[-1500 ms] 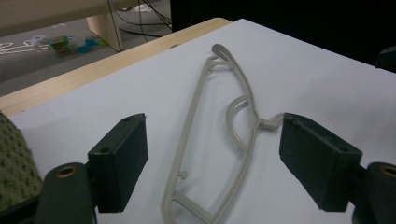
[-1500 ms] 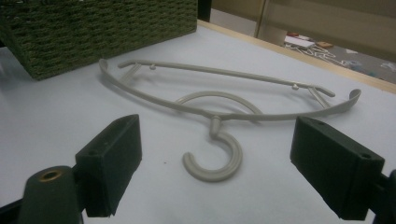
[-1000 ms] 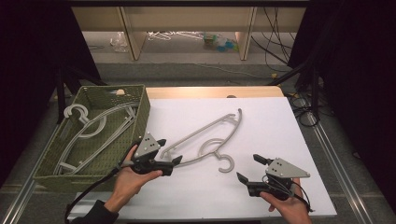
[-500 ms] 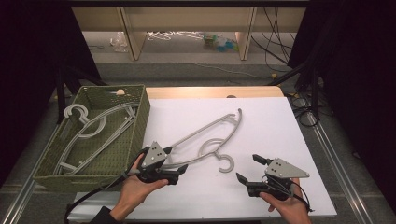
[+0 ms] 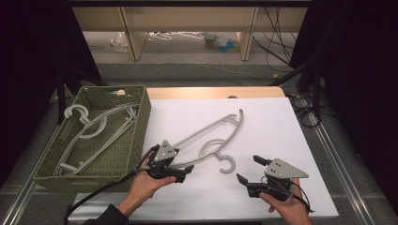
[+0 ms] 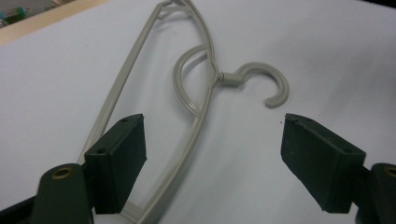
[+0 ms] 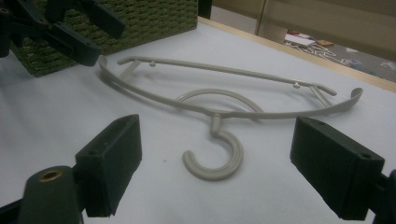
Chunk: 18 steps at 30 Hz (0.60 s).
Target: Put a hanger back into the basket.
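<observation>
A grey hanger [image 5: 213, 140] lay flat on the white surface [image 5: 281, 126], beside a basket [image 5: 136, 136] of hangers. The left gripper [image 5: 180, 171] hung agape over its near end, apparently lining up a grasp; next, lowering and closing. The right gripper [image 5: 248, 169] waited open nearby.

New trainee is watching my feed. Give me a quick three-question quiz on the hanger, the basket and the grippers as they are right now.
1. True or false: the hanger on the white table is held shut in the right gripper.
2. Where is the basket? A) left of the table B) right of it C) on the far shelf
3. Fill in: the left gripper has its jaws ____ astride one end of the hanger.

Key: 1 false, both jaws stand apart and short of the hook. 2 A; it holds more hangers. 3 open.
</observation>
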### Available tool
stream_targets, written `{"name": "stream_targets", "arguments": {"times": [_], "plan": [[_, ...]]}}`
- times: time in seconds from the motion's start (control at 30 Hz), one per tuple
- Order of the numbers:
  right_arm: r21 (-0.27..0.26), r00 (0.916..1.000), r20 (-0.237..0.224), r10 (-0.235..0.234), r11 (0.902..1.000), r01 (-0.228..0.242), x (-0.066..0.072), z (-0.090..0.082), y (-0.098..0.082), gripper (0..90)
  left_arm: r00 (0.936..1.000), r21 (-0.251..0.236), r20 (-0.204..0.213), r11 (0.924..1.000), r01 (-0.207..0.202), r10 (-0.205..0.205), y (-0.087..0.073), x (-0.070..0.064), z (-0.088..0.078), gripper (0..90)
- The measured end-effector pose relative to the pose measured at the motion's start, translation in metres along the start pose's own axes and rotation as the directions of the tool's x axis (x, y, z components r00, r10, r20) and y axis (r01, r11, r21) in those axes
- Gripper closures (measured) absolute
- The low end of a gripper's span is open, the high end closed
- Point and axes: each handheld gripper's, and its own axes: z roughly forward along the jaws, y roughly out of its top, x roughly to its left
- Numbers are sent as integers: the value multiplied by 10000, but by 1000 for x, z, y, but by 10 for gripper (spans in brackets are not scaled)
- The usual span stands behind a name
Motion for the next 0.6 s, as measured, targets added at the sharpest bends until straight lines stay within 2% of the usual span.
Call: {"name": "stream_targets", "arguments": {"times": [0.03,0.07,0.13,0.2,0.23,0.27,0.33,0.43,0.47,0.53,0.6], "plan": [[-45,9999,21,-126,9999,126,-1,1,0,177,9999,74,-122,9999,-122,123,1,-1,2,219],[-54,9999,48,-114,9999,114,0,1,0,177,9993,222,-37,9991,-363,363,3,-1,7,221],[16,10000,-38,-48,10000,48,0,1,0,177,9990,479,136,9979,-436,430,6,-2,12,230],[0,10000,-29,-37,10000,37,0,0,0,177,9963,837,-116,9930,-836,848,8,-4,21,233],[-11,10000,-26,-14,10000,14,0,0,0,177,9972,838,-13,9937,-741,745,8,-5,25,246],[-62,9999,4,-115,9999,115,-1,0,0,177,9959,1037,52,9904,-908,908,9,-3,28,246],[-118,9999,8,-138,9998,138,-1,0,0,177,9958,1425,81,9856,-910,907,10,-2,37,247],[-122,9999,-10,-131,9998,131,0,0,0,177,9958,1506,16,9844,-906,914,11,-1,45,273],[-122,9999,1,-144,9998,144,0,0,0,177,9938,1617,-16,9808,-1092,1109,11,0,47,278],[-108,9999,6,-150,9998,150,0,0,0,177,9928,2049,-3,9718,-1169,1196,10,0,52,288],[-95,9999,10,-159,9998,159,0,0,0,177,9923,2255,0,9668,-1204,1236,10,0,57,311]]}}
